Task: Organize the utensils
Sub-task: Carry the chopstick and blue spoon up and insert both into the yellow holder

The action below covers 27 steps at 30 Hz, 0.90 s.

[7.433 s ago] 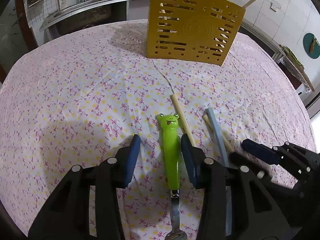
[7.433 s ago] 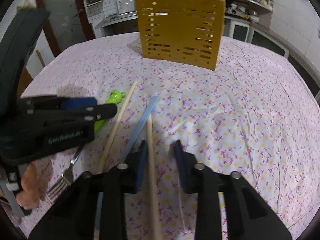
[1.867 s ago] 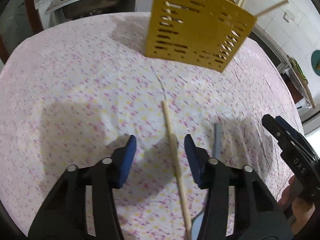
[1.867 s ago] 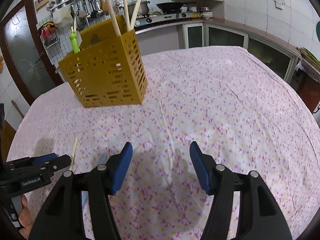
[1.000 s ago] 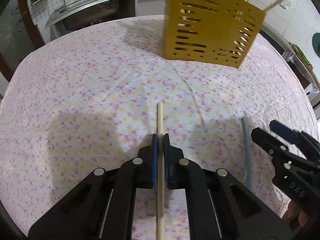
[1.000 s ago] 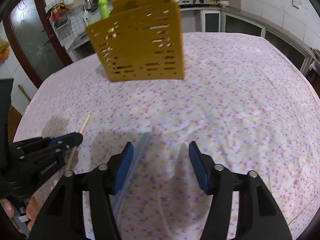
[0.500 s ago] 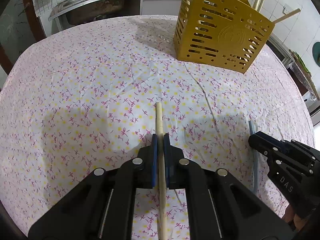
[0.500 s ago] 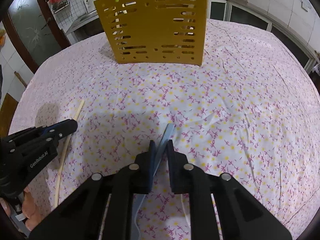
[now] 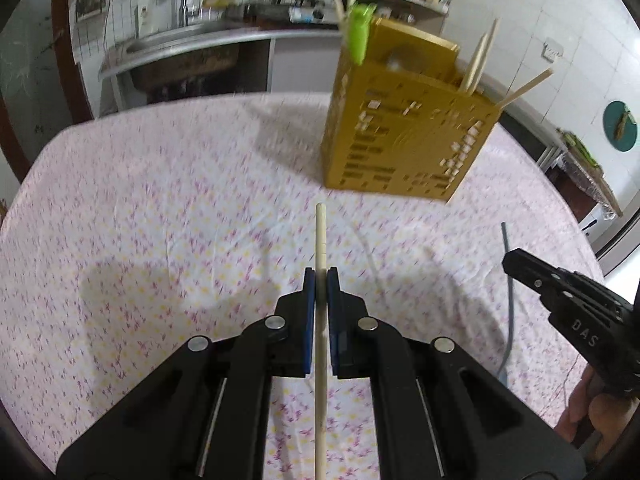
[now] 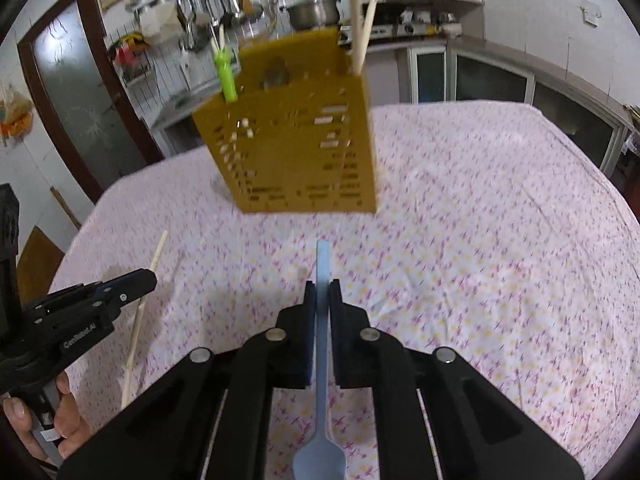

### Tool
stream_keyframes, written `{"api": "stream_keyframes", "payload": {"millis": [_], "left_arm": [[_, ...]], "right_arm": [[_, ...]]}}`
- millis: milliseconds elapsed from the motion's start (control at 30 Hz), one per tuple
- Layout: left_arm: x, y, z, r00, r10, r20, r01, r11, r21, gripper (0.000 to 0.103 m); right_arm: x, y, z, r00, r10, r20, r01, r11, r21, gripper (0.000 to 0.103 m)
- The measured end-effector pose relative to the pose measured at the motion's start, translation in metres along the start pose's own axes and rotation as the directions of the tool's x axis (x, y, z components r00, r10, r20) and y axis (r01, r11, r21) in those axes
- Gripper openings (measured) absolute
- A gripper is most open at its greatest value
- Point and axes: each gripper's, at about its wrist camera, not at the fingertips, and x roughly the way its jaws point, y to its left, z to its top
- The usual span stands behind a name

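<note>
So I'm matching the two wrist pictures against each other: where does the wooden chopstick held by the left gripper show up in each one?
Left wrist view: the wooden chopstick runs up the centre, clamped between the left gripper fingers.
Right wrist view: the same chopstick slants along the left edge, behind that gripper.
Shared landmark: the yellow utensil holder on the floral tablecloth.

Even, moderately bright indoor light; soft dark shadows fall on the floral tablecloth to the left of the left gripper's fingers and beside the right gripper's fingers. Motion blur smears the yellow utensil holder ahead of the fingers and the cloth's print, while the black gripper bodies nearest the lens stay sharp. Fisheye distortion bows the room; dark vignetting fills each corner. Mild glare whitens the wall tiles at upper right
</note>
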Motion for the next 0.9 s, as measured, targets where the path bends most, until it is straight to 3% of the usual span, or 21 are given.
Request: {"api": "stream_keyframes", "payload": {"millis": [367, 600, 900], "left_arm": [[-0.026, -0.021, 0.020, 0.989, -0.063, 0.137, 0.061, 0.998, 0.020, 0.005], [-0.034, -0.029, 0.028, 0.974, -0.092, 0.206, 0.086, 0.996, 0.037, 0.005], [-0.029, -0.029, 0.030, 0.974, -0.105, 0.203, 0.100, 0.994, 0.032, 0.005]], "right_arm": [[-0.039, -0.014, 0.021, 0.974, 0.051, 0.219, -0.051, 0.999, -0.004, 0.007], [-0.043, -0.015, 0.024, 0.965, 0.054, 0.257, -0.050, 0.998, -0.022, 0.007], [-0.039, -0.013, 0.024, 0.964, 0.069, 0.257, -0.061, 0.997, -0.041, 0.007]]}}
